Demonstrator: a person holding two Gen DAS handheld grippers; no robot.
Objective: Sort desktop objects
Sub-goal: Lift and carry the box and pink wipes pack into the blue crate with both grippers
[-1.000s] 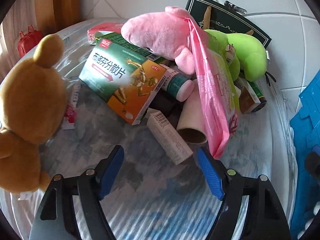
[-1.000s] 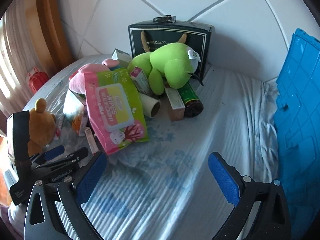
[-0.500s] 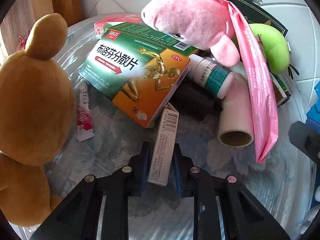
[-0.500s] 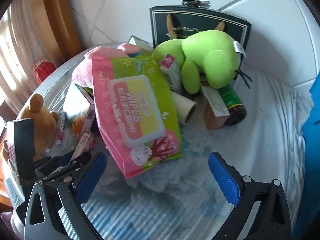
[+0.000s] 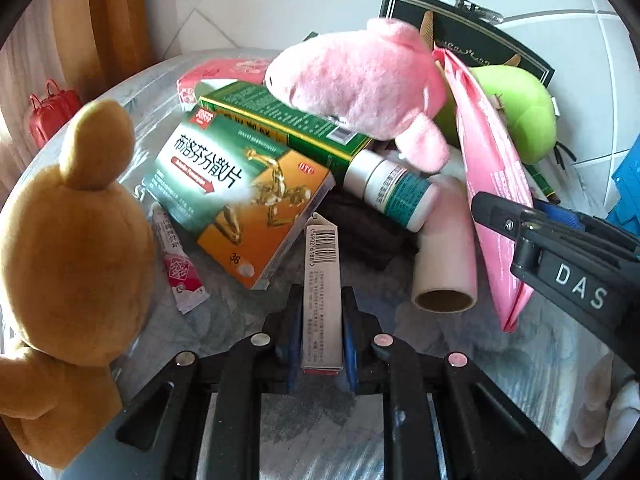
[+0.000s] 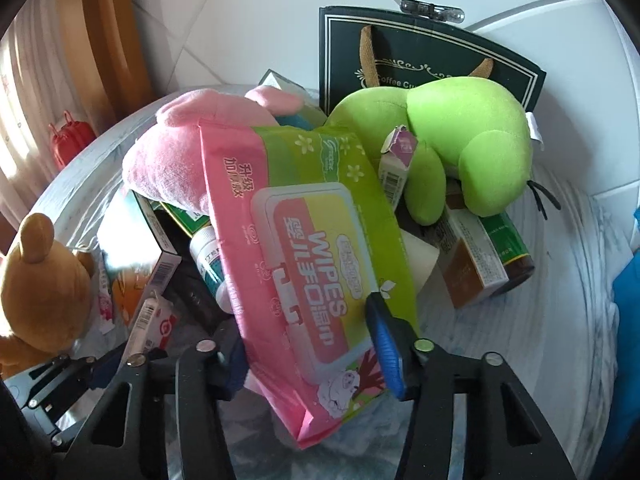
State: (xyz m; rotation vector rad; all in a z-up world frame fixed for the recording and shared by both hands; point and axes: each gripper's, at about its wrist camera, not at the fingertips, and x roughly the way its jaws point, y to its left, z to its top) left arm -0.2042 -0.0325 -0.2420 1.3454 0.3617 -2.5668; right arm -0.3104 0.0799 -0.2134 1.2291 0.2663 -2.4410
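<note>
The left tongs (image 5: 322,334) are clamped on a narrow grey carton (image 5: 321,292), which stands up between the blue pads with its barcode end pointing at the pile; its lower end is cut off behind the tong frame. The right tongs (image 6: 316,354) have just been closing around the lower end of the pink-and-green wipes pack (image 6: 308,256). The right blue pad presses on the pack's green edge, but the left pad is hidden behind the pack, so the grip on that side cannot be seen directly.

The pack leans tilted on the pile on the tabletop (image 6: 560,300), covering most of the cardboard tube (image 5: 446,268) and part of the white bottle (image 5: 394,190). A pink plush (image 5: 360,80) lies over the green medicine box (image 5: 240,196); what sits beneath both is a dark shape too shadowed to name. The green plush (image 6: 460,136) rests against a dark gift bag (image 6: 424,56) and hides the tops of the small boxes under it. The brown bear (image 5: 68,240) runs out of frame at the left edge. A small red sachet (image 5: 180,268) lies beside it.
</note>
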